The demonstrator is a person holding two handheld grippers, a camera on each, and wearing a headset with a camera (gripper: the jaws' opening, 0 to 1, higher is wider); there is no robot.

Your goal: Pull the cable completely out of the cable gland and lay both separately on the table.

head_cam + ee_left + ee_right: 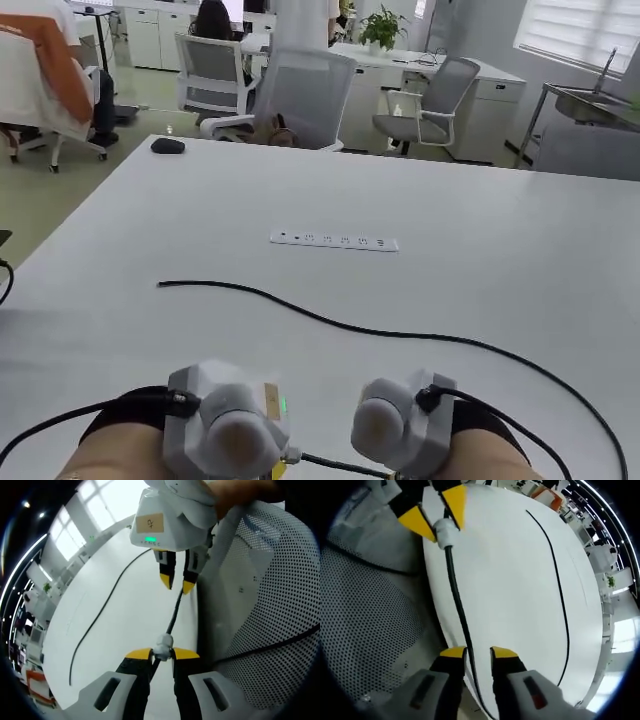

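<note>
A person stands at the near edge of a white table (480,250), holding a gripper in each hand. The left gripper (163,654) is closed on a small white cable gland (163,646), pinched between its yellow tips. A black cable (400,336) comes out of the gland and runs between the yellow tips of the right gripper (479,653). Those jaws stand narrowly apart, with a sliver of space beside the cable. The gland is threaded on the cable, near the table's front edge, between the two grippers. The rest of the cable curves off to the right, then sweeps across the table to a loose end at the left. Farther off lie a white power strip (335,241) and a dark mouse (167,146).
</note>
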